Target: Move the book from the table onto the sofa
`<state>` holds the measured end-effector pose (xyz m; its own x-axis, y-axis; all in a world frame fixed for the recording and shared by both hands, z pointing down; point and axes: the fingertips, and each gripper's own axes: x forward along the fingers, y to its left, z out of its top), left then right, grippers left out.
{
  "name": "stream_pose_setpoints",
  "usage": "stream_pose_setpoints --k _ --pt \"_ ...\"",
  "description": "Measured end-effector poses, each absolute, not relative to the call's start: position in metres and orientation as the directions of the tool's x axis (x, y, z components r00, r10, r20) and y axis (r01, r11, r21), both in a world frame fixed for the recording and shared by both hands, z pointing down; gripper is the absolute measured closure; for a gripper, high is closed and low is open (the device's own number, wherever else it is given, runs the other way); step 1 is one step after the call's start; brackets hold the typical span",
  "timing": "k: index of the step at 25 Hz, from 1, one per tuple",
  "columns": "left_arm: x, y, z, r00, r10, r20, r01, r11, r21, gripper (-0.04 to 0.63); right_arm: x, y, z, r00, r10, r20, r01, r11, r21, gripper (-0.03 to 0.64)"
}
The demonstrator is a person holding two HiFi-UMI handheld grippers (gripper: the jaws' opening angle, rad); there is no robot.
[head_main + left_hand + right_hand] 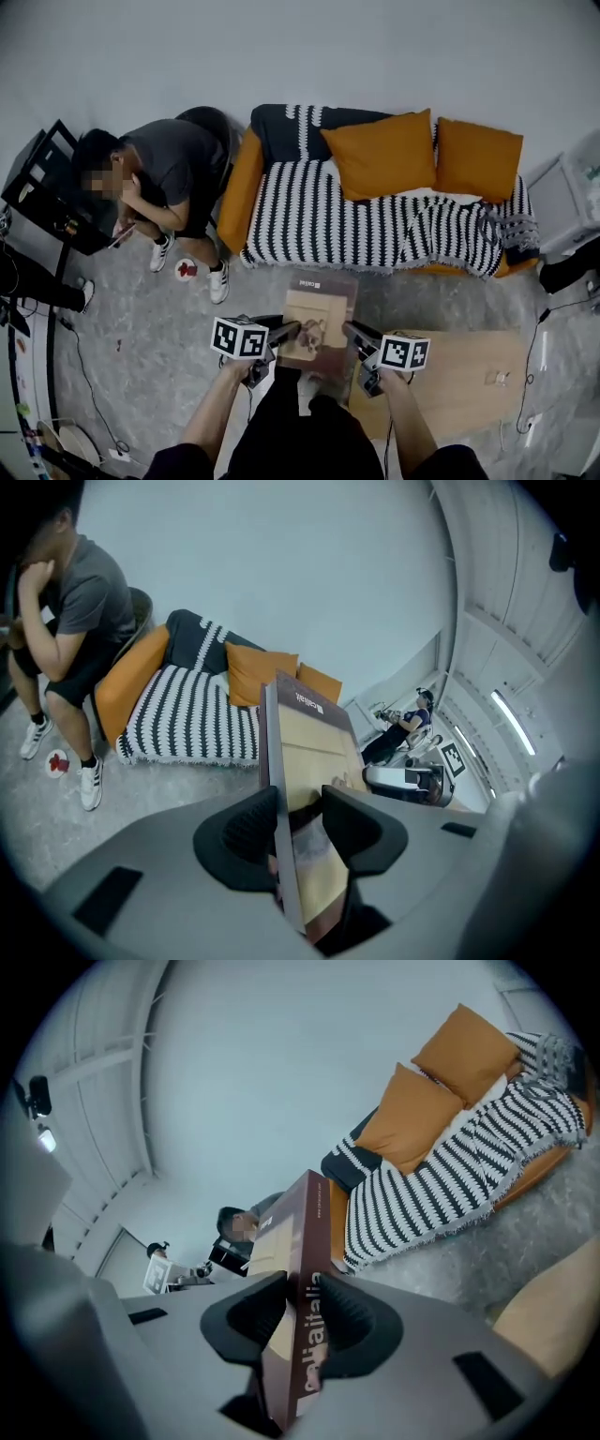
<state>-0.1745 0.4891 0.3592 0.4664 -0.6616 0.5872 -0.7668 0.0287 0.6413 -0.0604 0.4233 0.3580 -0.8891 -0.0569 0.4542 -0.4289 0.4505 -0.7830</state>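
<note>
Both grippers grip one thing: the large, flat brown-and-tan hardback book [319, 319]. It hangs in the air between them, just in front of the black-and-white striped sofa [375, 230] and short of its seat edge. It is clear of the pale wooden table [469, 380], which stands off the sofa's front right corner.

The left gripper [300, 822] has its jaws closed on the book's left edge, one pad on each cover. The right gripper [300, 1321] pinches the opposite edge, the spine side with the white lettering, in the same way. Each pair of jaws stands only as far apart as the book is thick.

The book looks stiff and board-covered, so it should keep its shape when carried by two edges. It is probably fairly heavy for a pinch grip. The covers seem smooth and could slide in the pads if it tilts. On the open-page side the grip needs to press both covers together, or the pages may fan open.

The sofa seat is soft and should take the book laid flat, in front of the two orange cushions [384, 155].
</note>
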Motion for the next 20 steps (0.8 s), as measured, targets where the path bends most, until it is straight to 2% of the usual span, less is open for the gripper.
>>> stream_pose_setpoints --k 8,20 --pt "-0.227 0.433 0.359 0.553 -0.603 0.575 -0.752 -0.065 0.655 0.436 -0.106 0.38 0.353 -0.87 -0.174 0.462 -0.491 0.398 -0.775 0.491" --pt "-0.264 0.355 0.373 0.608 -0.548 0.575 -0.735 -0.115 0.668 0.436 -0.14 0.309 0.359 -0.851 -0.253 0.46 -0.524 0.354 -0.774 0.491"
